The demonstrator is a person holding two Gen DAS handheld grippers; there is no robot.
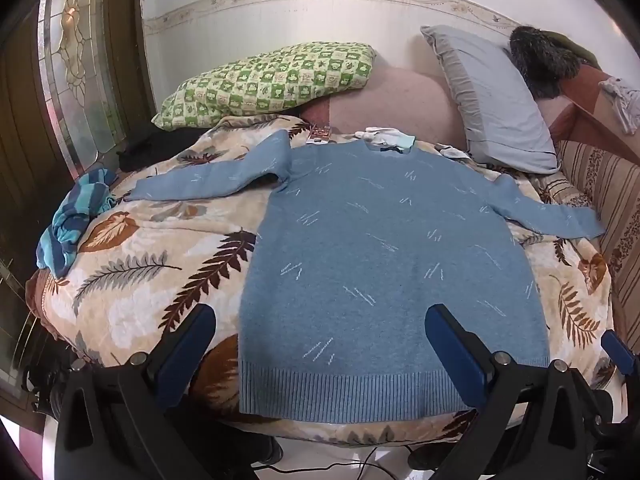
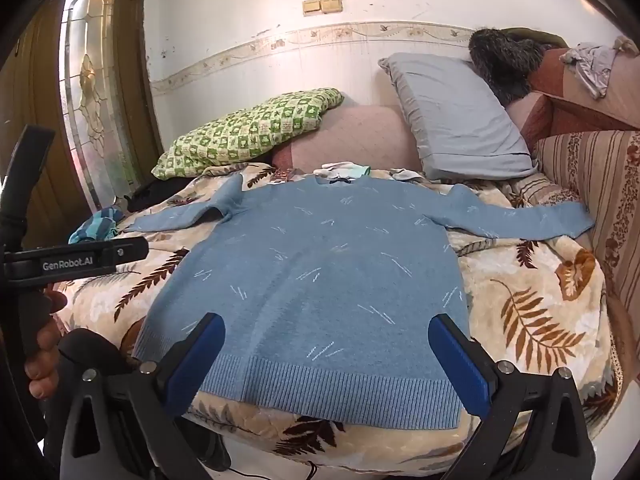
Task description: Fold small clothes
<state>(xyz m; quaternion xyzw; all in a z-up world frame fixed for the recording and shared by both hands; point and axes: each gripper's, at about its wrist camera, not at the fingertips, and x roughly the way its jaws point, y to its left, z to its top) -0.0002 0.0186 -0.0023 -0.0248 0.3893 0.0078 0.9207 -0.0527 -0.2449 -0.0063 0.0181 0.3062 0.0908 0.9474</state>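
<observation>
While both claws hang wide apart, left gripper [image 1: 320, 332] and right gripper [image 2: 326, 342] gripping nothing, blue sweater [image 1: 384, 264] lies flat, sleeves spread, on leaf-print blanket [image 1: 144, 264], hem nearest.

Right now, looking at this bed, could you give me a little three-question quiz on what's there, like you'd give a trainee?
1. True or false: the blue sweater lies flat with both sleeves spread out.
2. Which pillow is nearer the door: A) the green checked pillow, B) the grey pillow?
3. Fill in: both the left gripper and right gripper stand ____, holding nothing.

Key: 1 true; 2 A; 3 open.
</observation>
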